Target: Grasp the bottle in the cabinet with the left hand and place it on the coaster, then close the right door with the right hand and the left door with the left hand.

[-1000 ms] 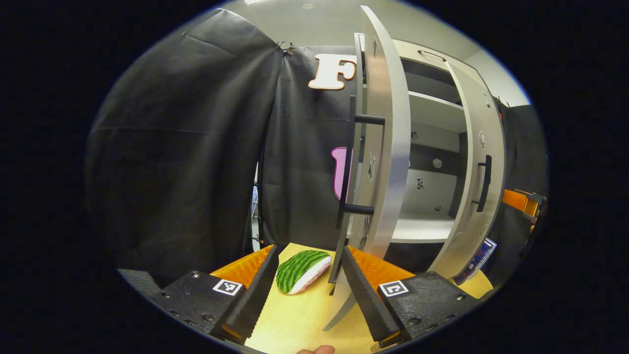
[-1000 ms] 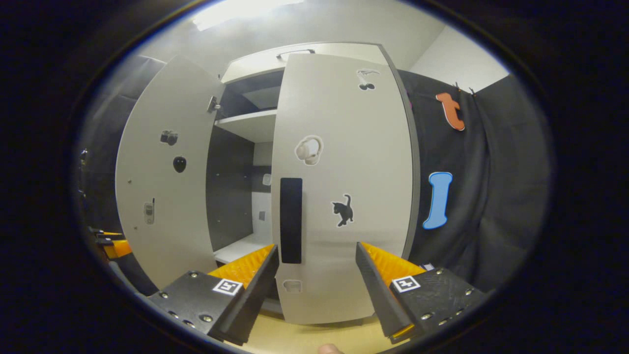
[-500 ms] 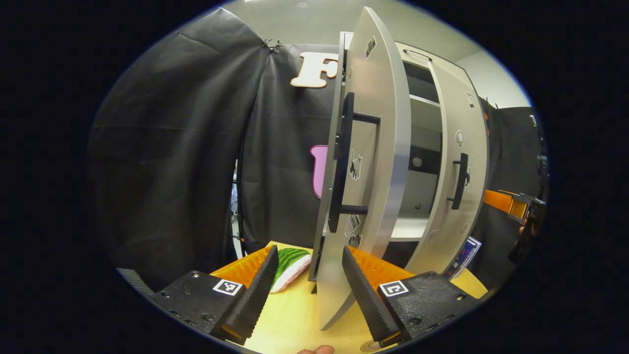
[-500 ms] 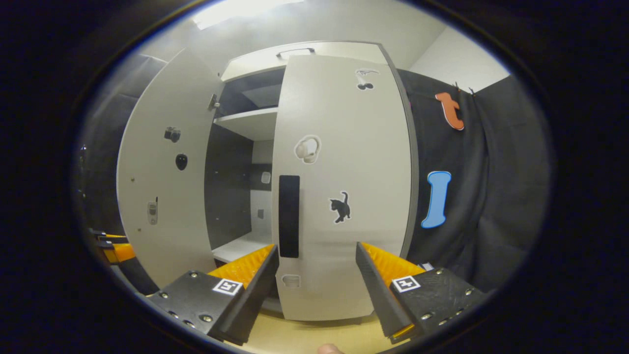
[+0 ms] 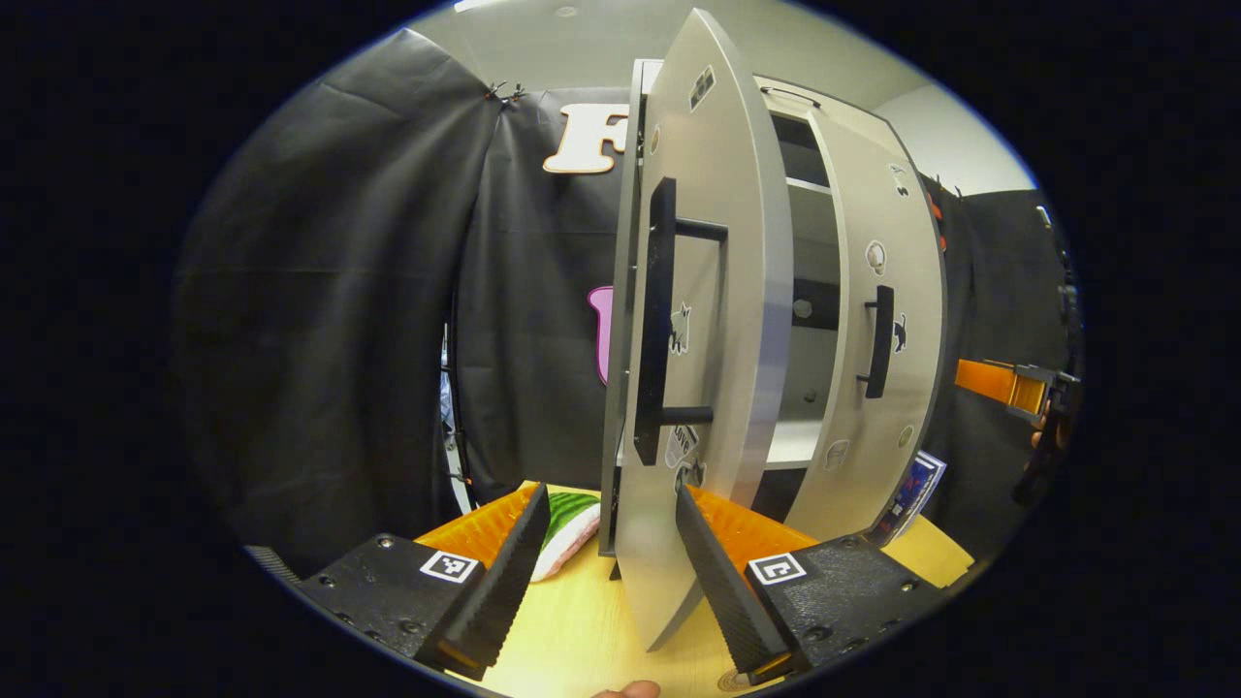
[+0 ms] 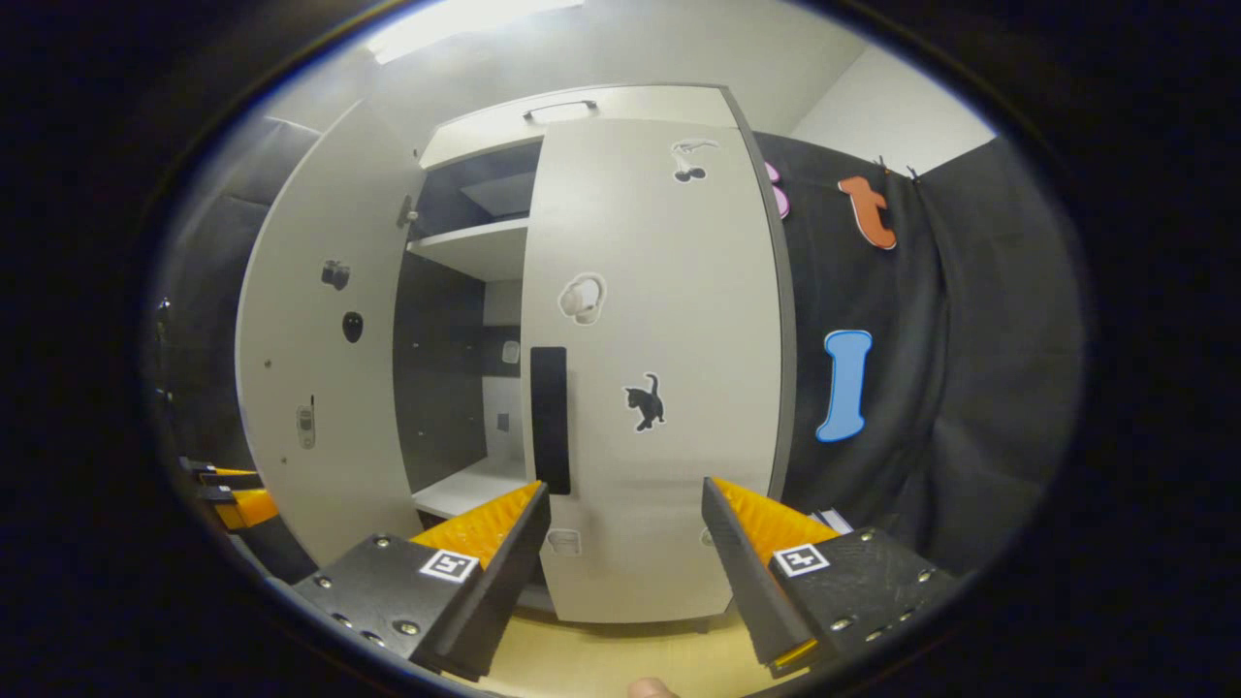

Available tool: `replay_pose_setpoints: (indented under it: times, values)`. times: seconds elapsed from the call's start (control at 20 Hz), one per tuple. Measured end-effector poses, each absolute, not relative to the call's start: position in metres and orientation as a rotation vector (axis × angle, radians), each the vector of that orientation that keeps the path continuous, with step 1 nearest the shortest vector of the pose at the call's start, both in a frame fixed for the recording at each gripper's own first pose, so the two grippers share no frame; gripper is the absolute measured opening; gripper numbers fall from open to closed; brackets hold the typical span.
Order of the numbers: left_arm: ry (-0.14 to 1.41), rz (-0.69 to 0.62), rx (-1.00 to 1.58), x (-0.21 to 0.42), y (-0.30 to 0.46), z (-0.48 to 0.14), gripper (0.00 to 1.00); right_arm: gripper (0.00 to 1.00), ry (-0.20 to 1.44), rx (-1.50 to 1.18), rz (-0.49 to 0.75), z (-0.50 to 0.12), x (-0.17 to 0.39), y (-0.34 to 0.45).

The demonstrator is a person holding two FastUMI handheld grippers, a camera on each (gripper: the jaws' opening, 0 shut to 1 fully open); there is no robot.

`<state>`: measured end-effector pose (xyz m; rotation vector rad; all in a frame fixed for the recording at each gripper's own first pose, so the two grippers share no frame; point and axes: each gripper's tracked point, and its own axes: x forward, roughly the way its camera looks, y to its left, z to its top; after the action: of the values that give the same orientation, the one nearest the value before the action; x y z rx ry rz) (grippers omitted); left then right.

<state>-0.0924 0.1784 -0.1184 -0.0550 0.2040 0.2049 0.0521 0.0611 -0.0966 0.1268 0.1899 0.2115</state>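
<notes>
I see the left gripper (image 5: 603,543) spread wide, the left door's (image 5: 713,320) lower edge between its fingers (contact unclear). Right gripper (image 6: 625,543) also wide, empty, facing the right door (image 6: 659,368), which looks nearly shut.

Watermelon-slice toy (image 5: 570,523): partly hidden behind the left gripper's finger (image 5: 499,582) and the left door (image 5: 713,320). Small blue-patterned object (image 5: 911,490) at the right door's (image 5: 877,339) foot: mostly covered, kind unreadable. Door stickers (image 6: 305,427) too small to identify (one cat shape excepted). Cabinet interior (image 6: 441,388) mostly screened by the doors.
</notes>
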Motion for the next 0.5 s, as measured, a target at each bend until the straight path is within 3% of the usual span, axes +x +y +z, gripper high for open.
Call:
replay_pose_setpoints:
  times: [0.5]
  values:
    - [0.205, 0.144, -0.061, -0.075, 0.144, -0.121, 0.86, 0.95, 0.189, 0.116, 0.188, -0.096, 0.039, 0.044]
